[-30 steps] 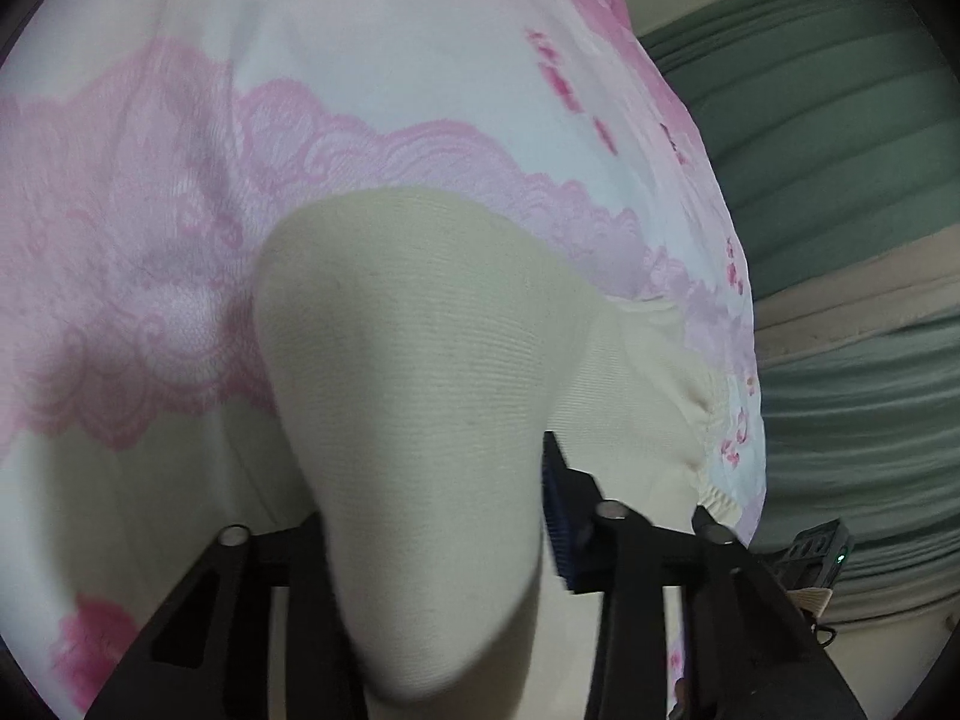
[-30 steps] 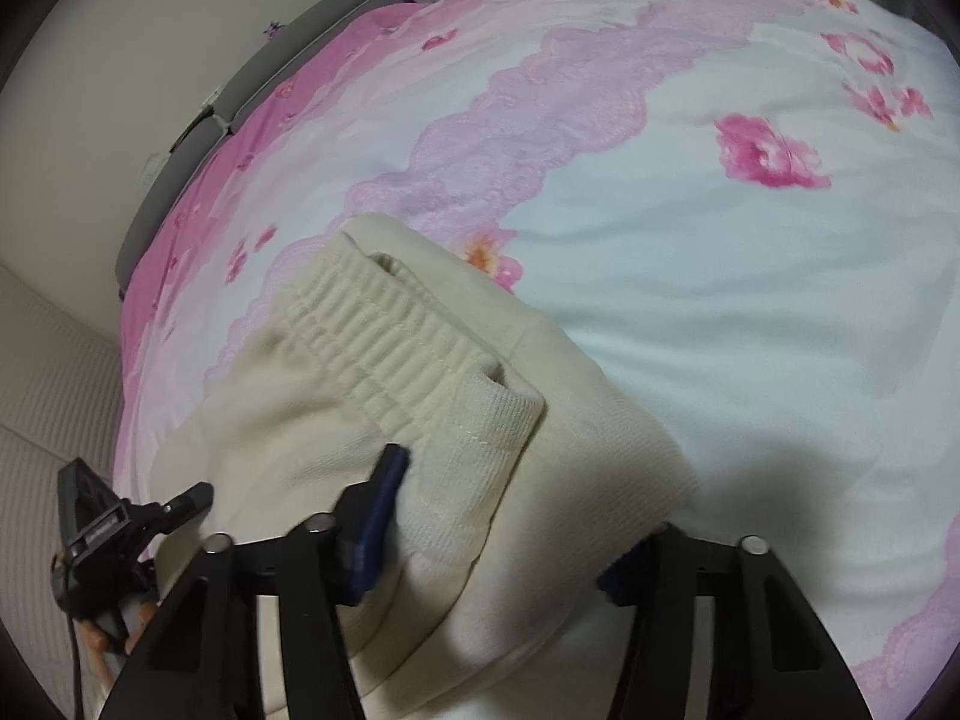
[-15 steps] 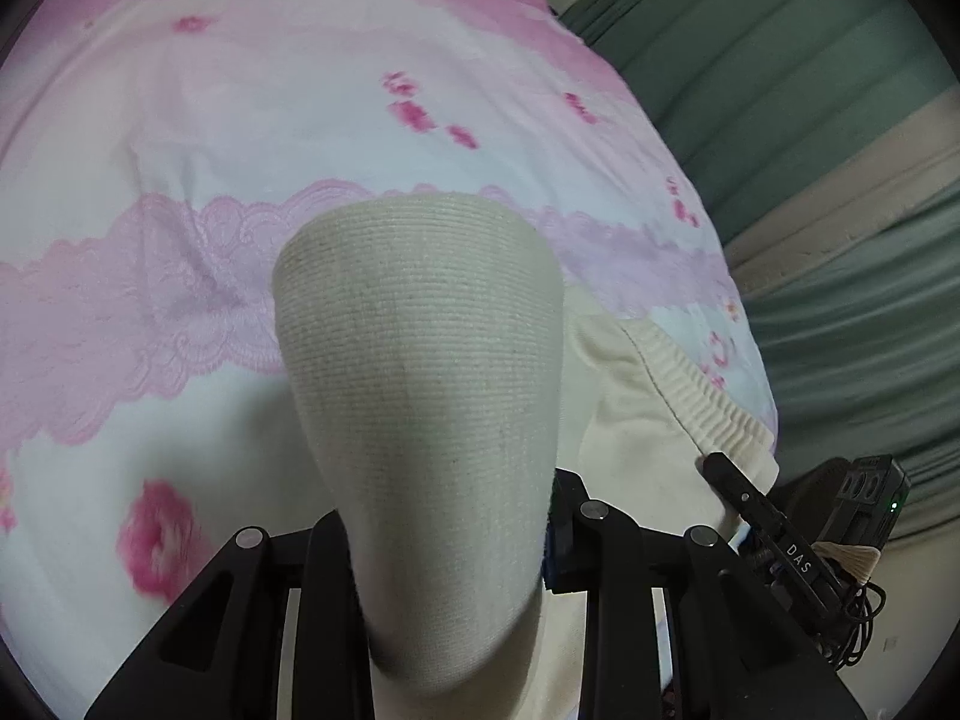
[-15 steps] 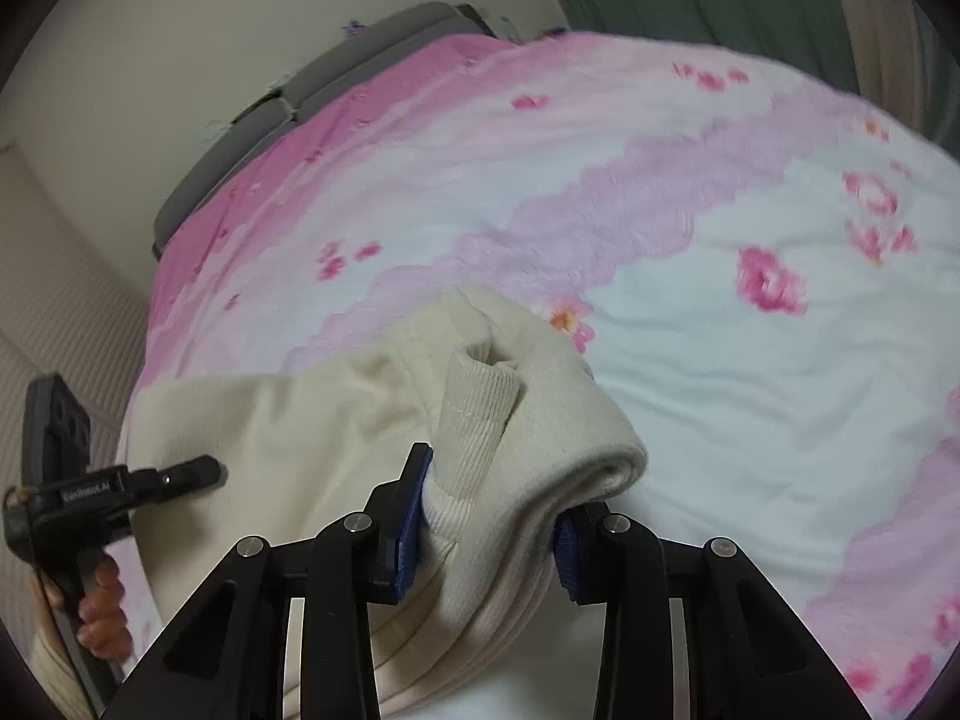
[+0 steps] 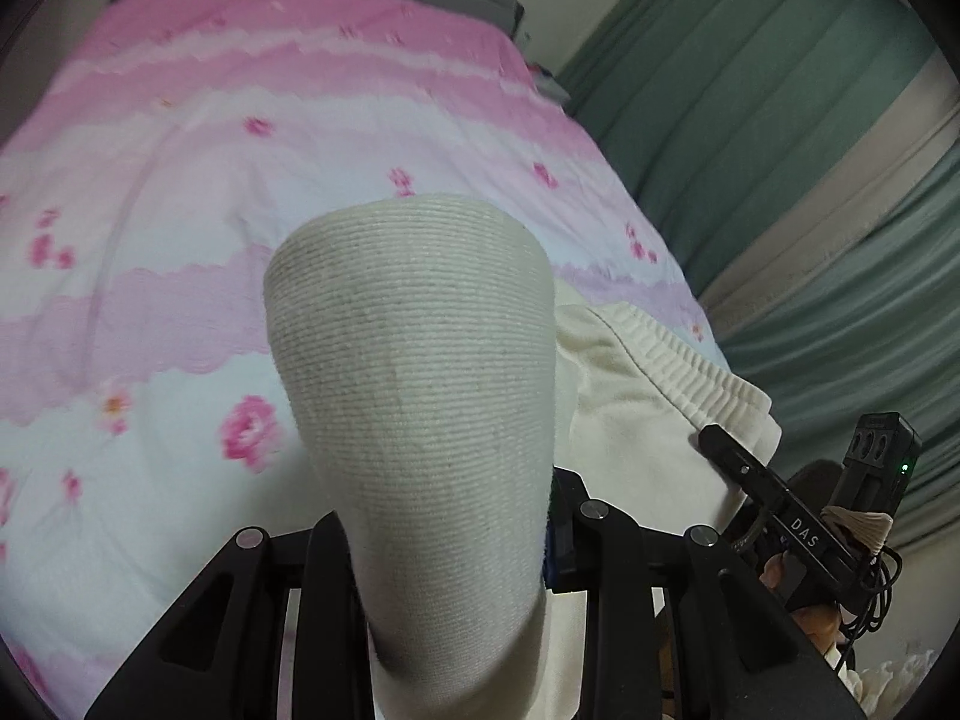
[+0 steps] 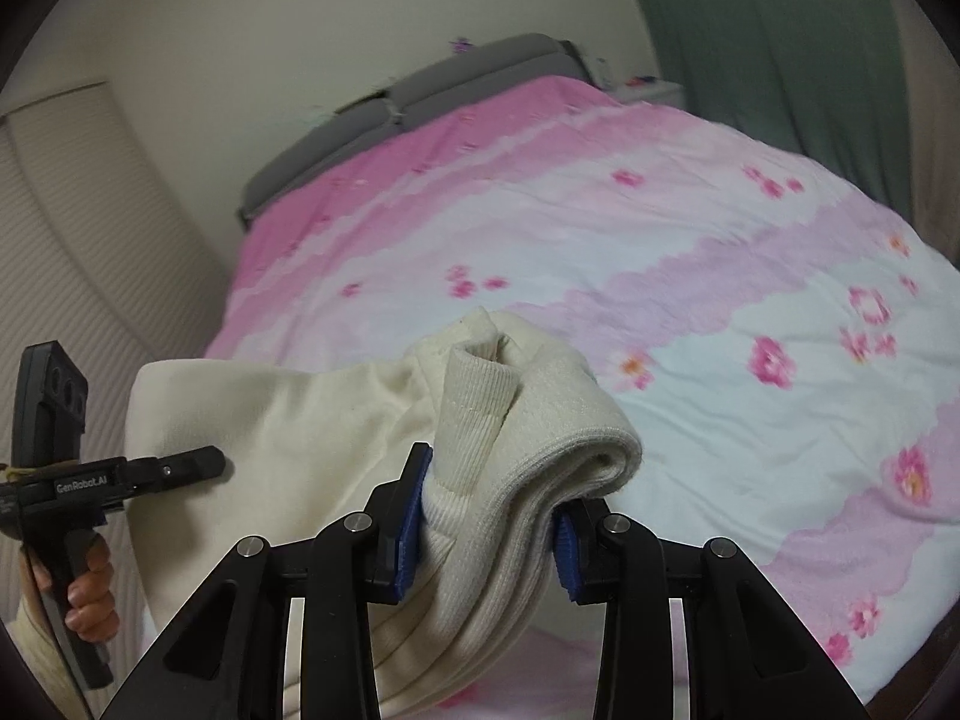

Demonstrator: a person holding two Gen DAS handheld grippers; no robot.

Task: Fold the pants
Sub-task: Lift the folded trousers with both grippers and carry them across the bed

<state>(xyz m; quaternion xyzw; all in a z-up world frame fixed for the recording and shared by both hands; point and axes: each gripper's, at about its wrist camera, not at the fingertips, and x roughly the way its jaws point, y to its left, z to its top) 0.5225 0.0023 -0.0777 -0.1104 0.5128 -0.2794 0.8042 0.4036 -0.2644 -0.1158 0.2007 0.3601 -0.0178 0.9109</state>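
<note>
Both grippers have lifted the pants [image 6: 288, 438] higher off the bed [image 6: 690, 312]. Right gripper [image 6: 489, 531] and left gripper [image 5: 447, 546] are each clamped on cloth, apparently cuffs. Keep both level; lower toward the far side evenly.

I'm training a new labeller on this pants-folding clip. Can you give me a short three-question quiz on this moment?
1. True or false: the right tool is shut on bunched fabric of the cream knit pants.
2. What does the left tool grip? A) the pink floral bedspread B) the cream pants C) nothing
3. Fill in: the curtains beside the bed are ____.

Key: 1 true; 2 B; 3 green.
</note>
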